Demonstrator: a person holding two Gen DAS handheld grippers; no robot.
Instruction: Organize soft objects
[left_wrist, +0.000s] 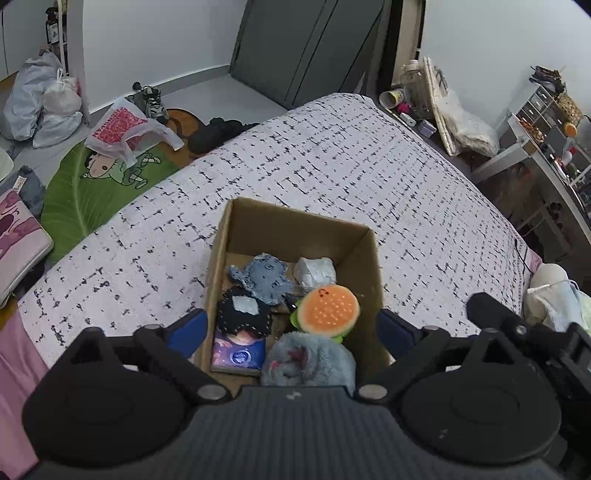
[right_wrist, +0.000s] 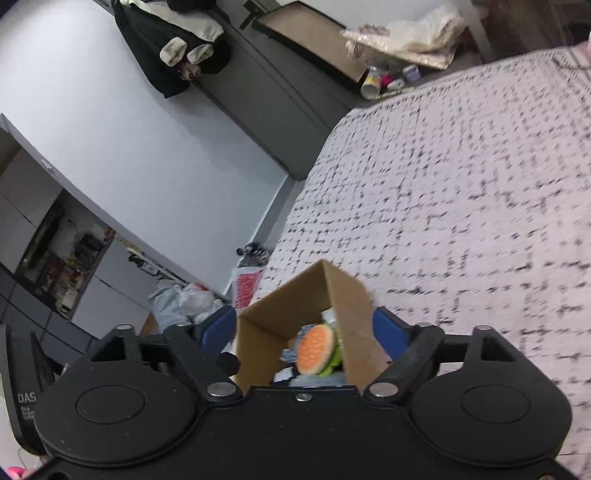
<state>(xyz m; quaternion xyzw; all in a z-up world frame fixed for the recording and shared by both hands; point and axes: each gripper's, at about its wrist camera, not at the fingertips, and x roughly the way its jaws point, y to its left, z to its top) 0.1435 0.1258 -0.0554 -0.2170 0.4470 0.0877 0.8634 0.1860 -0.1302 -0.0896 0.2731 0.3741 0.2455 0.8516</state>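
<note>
Cardboard box (left_wrist: 364, 258) is holding the burger plush (left_wrist: 327, 308); my left tongs (left_wrist: 291, 328) and right tongs (right_wrist: 304, 332) are spreading wide, seemingly empty.

Left tongs (left_wrist: 291, 328) – matte black plastic, ribbed grey-black centre housing, two round black discs either side, silver pivot screws, blue fingers (left_wrist: 190, 328). Small white mark on the housing's far edge. Right tongs (right_wrist: 304, 330) – same build: black body, round discs, silver screws, blue fingers (right_wrist: 386, 332), one small centre screw. White "DAS" lettering on the black part at its left.
</note>
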